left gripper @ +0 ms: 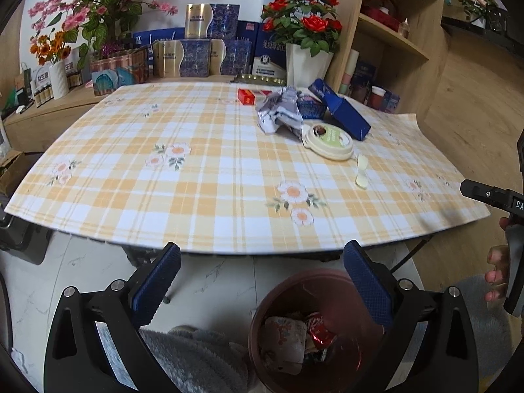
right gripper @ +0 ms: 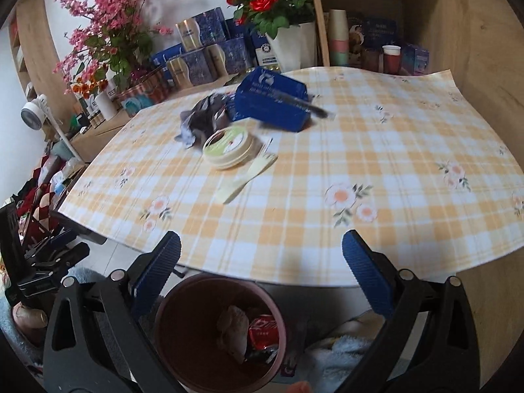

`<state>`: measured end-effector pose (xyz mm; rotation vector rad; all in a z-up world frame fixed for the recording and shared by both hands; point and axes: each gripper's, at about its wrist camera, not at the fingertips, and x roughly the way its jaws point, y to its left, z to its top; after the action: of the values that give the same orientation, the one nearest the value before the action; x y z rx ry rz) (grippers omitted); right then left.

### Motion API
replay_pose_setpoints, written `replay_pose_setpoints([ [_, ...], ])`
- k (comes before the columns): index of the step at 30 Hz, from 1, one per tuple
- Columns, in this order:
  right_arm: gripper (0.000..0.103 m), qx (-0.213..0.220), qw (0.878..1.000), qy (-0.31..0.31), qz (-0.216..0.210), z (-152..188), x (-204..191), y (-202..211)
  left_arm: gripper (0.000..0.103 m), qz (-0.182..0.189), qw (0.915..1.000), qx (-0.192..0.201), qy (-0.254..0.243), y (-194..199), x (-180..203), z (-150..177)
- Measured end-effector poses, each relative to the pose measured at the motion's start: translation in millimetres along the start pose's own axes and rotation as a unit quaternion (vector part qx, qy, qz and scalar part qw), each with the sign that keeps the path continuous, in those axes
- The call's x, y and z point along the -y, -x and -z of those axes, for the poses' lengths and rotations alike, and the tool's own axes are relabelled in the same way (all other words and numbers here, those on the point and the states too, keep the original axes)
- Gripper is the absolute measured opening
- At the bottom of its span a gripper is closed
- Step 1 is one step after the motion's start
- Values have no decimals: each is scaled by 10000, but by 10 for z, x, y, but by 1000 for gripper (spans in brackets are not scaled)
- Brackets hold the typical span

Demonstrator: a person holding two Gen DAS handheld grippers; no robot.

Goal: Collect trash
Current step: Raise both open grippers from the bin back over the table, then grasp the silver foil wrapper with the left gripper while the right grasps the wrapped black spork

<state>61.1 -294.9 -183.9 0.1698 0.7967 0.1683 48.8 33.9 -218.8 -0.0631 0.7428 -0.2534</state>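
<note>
A brown bin stands on the floor at the table's front edge, with a pale wrapper and a red packet inside. On the checked tablecloth lie crumpled paper, a blue box, a small red box, a round cream lid and a pale plastic spoon. My left gripper hangs open above the bin, empty. My right gripper is wide open over the bin, nothing between its fingers.
Flower vases, blue and gold gift boxes and a wooden shelf stand behind the table. A grey fluffy rug lies beside the bin. A person's fingers hold the other tool at the right edge.
</note>
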Motion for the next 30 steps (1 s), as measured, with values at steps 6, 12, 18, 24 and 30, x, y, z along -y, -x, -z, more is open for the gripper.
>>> replay_pose_setpoints([
  [6, 97, 169, 9996, 148, 186, -197, 119, -56, 97, -53, 10000, 55, -55, -105, -4, -340],
  [12, 97, 160, 9986, 168, 468, -368, 235, -268, 97, 9, 9999, 26, -156, -313, 48, -685],
  [18, 97, 93, 9986, 95, 513, -466, 324, -522, 97, 251, 9995, -202, -59, -804, 117, -1136],
  [24, 97, 24, 9988, 117, 475, -556, 375, -750, 97, 375, 9986, -356, 115, -1478, 142, -1736],
  [30, 97, -12, 9982, 335, 507, -678, 369, -879, 97, 487, 9972, -554, 93, -2071, 177, -2097],
])
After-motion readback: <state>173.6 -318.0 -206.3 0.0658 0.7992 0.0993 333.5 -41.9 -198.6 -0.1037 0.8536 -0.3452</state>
